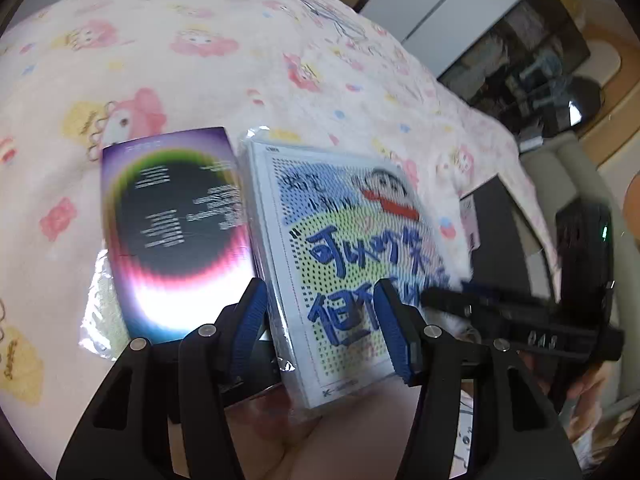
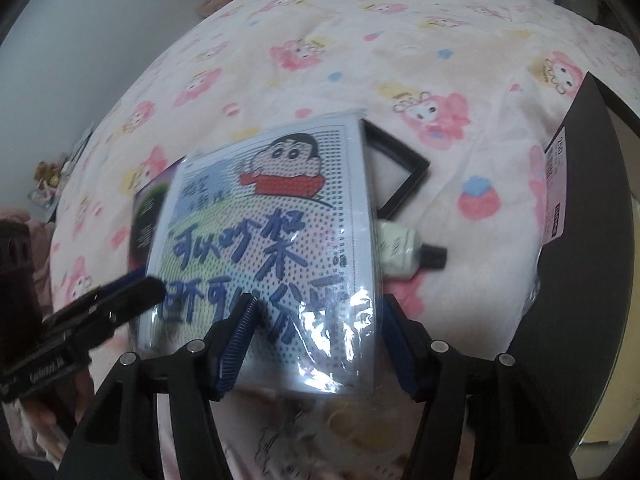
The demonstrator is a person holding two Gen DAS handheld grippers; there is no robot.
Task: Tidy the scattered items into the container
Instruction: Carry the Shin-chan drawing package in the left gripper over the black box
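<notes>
Both open grippers, left point(image 1: 324, 320) and right point(image 2: 316, 336), straddle a packet point(image 2: 272, 240) on the cartoon-print blanket point(image 2: 400, 60).

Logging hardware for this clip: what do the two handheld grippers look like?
Both match: the left gripper and right gripper have black plastic linkage arms with cut-out slots, silver pivot pins, and blue ribbed pads lining the jaws. White lettering marks one body; unreadable.

Bare bedspread point(image 2: 400, 60) lies open beyond the bagged cartoon kit point(image 2: 272, 248); a black frame point(image 2: 404, 176) and cream tube point(image 2: 404, 250) crowd its right, a dark box point(image 2: 580, 240) farther right.
</notes>
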